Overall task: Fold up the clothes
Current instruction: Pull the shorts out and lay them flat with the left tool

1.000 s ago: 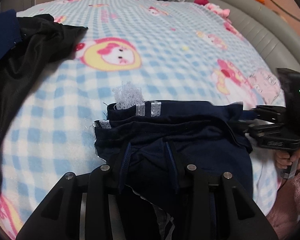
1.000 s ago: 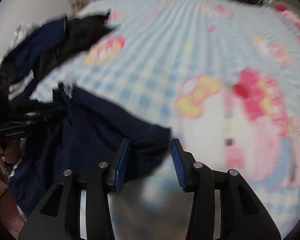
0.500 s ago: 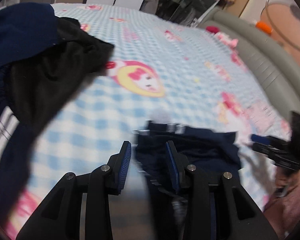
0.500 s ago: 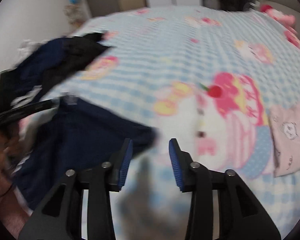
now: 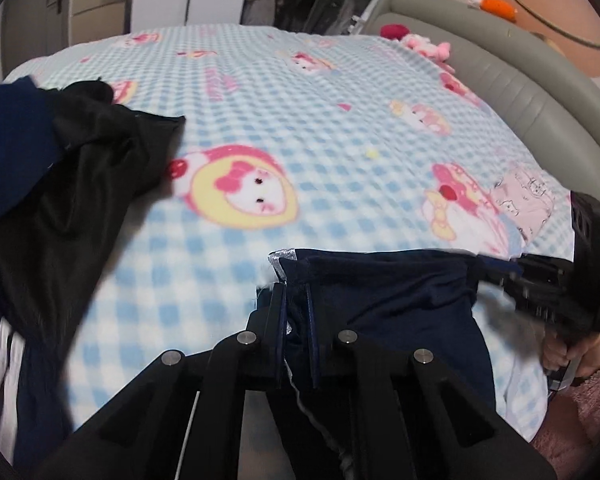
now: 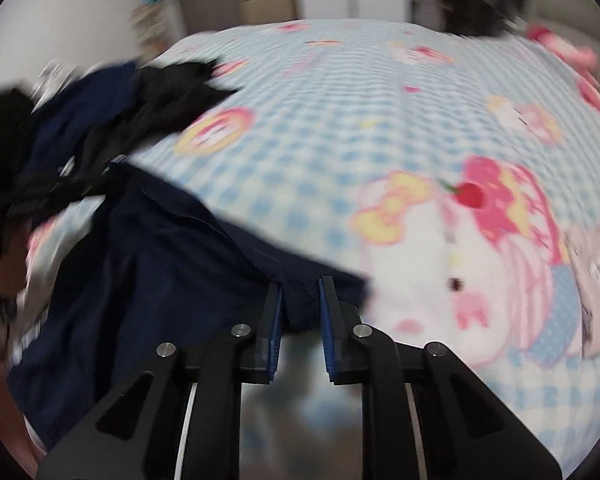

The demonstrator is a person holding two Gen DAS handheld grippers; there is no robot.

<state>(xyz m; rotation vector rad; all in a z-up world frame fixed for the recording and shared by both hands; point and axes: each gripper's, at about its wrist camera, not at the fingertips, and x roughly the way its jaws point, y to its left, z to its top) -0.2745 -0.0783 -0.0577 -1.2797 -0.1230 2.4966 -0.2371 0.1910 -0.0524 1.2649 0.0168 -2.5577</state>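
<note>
A navy garment (image 5: 380, 292) hangs stretched between my two grippers over a blue checked cartoon blanket (image 5: 340, 120). My left gripper (image 5: 294, 292) is closing its jaws, and the pads pinch the garment's top left corner beside a pale lace scrap. In the right wrist view the same navy garment (image 6: 160, 272) runs into my right gripper (image 6: 300, 292), whose jaws are closing with the cloth's edge pressed between the blue pads. The right gripper (image 5: 540, 280) also shows at the right of the left wrist view, held by a hand (image 5: 572, 356).
A heap of black clothes (image 5: 80, 168) and other dark clothes lies on the bed's left side. A folded pink cloth (image 5: 528, 196) rests at the right, near the grey padded headboard (image 5: 520, 92). Pink plush toys (image 5: 424, 46) sit at the far right corner.
Both grippers have narrowed from open onto the navy garment's edge. The garment's top edge now runs taut between them and is lifted a little off the blanket.
</note>
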